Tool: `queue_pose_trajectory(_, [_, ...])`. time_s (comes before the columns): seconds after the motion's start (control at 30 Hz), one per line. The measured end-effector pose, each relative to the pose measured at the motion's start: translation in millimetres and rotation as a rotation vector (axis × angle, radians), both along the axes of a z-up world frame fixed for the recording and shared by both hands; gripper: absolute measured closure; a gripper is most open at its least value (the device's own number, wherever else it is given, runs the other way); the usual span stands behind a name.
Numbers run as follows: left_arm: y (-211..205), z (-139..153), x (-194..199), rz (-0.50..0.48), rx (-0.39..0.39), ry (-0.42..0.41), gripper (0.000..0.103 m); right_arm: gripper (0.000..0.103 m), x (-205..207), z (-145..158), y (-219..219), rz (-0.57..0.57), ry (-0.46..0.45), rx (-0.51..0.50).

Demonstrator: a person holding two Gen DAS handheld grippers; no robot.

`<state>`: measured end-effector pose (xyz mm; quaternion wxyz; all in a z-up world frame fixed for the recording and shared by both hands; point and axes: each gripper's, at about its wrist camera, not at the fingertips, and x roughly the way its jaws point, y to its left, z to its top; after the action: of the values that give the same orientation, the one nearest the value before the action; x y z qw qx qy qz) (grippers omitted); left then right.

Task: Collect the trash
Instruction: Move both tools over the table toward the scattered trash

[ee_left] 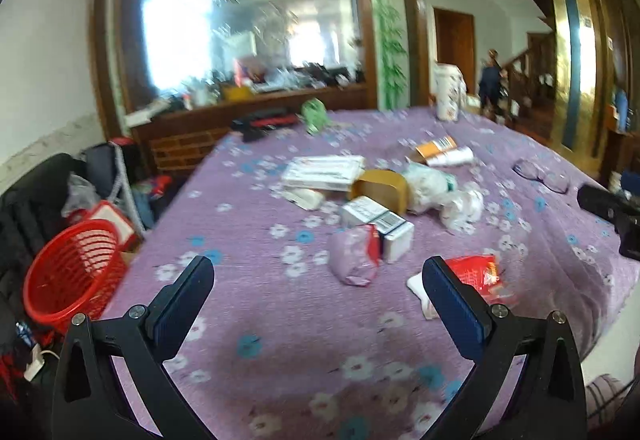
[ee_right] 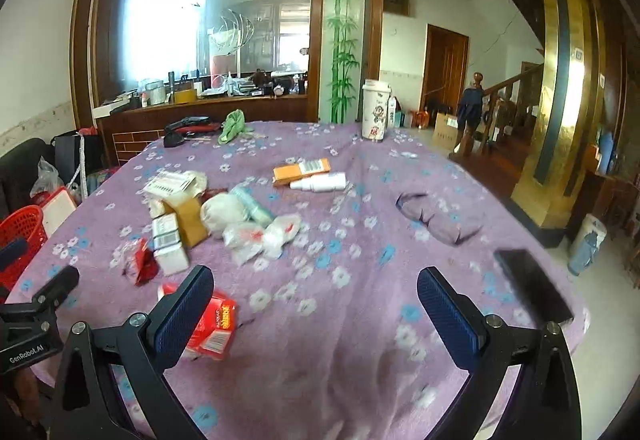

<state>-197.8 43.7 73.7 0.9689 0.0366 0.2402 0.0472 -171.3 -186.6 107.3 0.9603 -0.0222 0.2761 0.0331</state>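
Trash lies scattered on a round table with a purple flowered cloth (ee_left: 304,340) (ee_right: 360,340). A red wrapper (ee_left: 478,276) (ee_right: 216,324) lies nearest me, just past my left gripper's right finger and behind my right gripper's left finger. Further in sit a crumpled red and clear wrapper (ee_left: 356,256) (ee_right: 140,260), small white boxes (ee_left: 384,224) (ee_right: 168,240), a tan box (ee_left: 380,188) (ee_right: 188,216), crumpled plastic bags (ee_left: 460,206) (ee_right: 260,236) and an orange box with a white bottle (ee_left: 440,152) (ee_right: 308,174). My left gripper (ee_left: 318,280) and right gripper (ee_right: 314,290) both hover open over bare cloth, holding nothing.
A red basket (ee_left: 72,272) (ee_right: 20,232) stands on the floor left of the table. A tall white cup (ee_left: 446,92) (ee_right: 375,110), a green cloth (ee_right: 232,124), glasses (ee_left: 542,176) (ee_right: 432,214) and a black phone (ee_right: 532,284) also lie on the table. A person stands by the far stairs.
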Motion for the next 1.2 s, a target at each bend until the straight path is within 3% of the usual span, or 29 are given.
queue_pose_trajectory(0.1, [5.5, -0.8, -11.0, 0.044, 0.031, -0.055, 0.000, 0.000, -7.2, -5.0, 8.6, 0.028, 0.004, 0.010])
queue_pose_trajectory(0.27, [14.6, -8.3, -12.6, 0.066, 0.017, -0.035, 0.000, 0.000, -24.8, 2.6, 19.9, 0.057, -0.087, -0.035])
queue_pose_trajectory(0.47, [16.8, -16.2, -29.0, 0.073, 0.037, -0.050, 0.000, 0.001, -35.0, 1.6, 19.1, 0.087, -0.109, -0.012])
queue_pose_trajectory(0.9, [37.6, -21.3, -49.4, 0.156, 0.048, -0.057, 0.000, 0.001, -45.4, -1.4, 42.6, 0.200, -0.095, -0.030])
queue_pose_trajectory(1.2, [44.2, -23.4, -48.4, 0.162, 0.038, -0.041, 0.000, 0.001, -45.4, 7.3, 50.2, 0.217, -0.113, -0.026])
